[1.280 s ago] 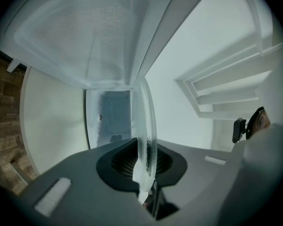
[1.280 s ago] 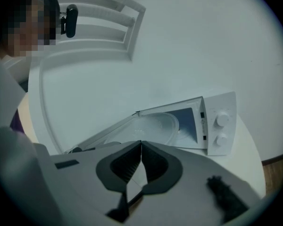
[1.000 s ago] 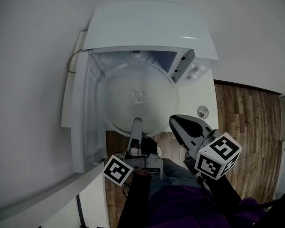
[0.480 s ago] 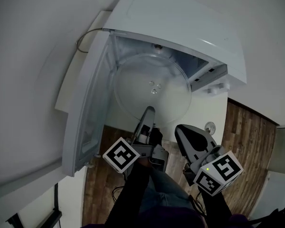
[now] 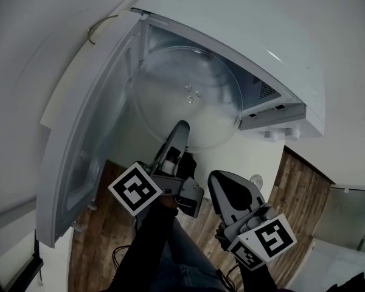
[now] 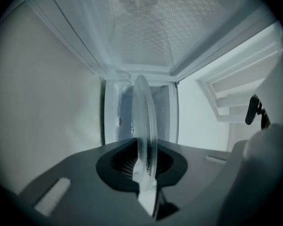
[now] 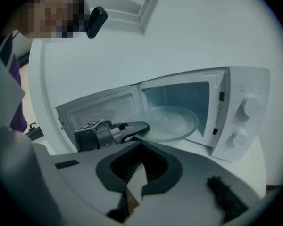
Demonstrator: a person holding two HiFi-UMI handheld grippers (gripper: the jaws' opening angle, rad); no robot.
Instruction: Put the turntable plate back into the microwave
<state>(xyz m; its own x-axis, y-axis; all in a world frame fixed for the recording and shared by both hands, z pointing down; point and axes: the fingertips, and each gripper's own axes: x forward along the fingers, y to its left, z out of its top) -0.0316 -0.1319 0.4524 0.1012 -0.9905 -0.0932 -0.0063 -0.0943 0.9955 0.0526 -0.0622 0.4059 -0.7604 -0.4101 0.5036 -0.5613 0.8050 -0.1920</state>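
Left claw (image 5: 178,134), head view: jaws clamped on the near rim of the plate (image 5: 185,81), which lies flat and mostly inside the microwave (image 5: 249,35). The rim grip is judged chosen so the glass can go in level past the door (image 5: 79,145), which is swung wide to the left. Right claw (image 5: 222,186) hangs beside the left with jaws together and nothing carried; judged spare for this step. The microwave stands on a white counter (image 5: 258,154), with a wooden floor (image 5: 295,187) below and a plain white wall behind.

Left gripper view: the plate (image 6: 144,119) is seen edge-on, pinched between the two jaws of the claw (image 6: 144,171). The cavity lies ahead and a perforated panel is above.

Right gripper view: the claw (image 7: 133,180) is closed on nothing. The plate (image 7: 174,121) sits low in the cavity, its near edge in the left claw (image 7: 140,127). Whether it is seated on its hub cannot be told. Two knobs show at the right of the microwave (image 7: 240,121).
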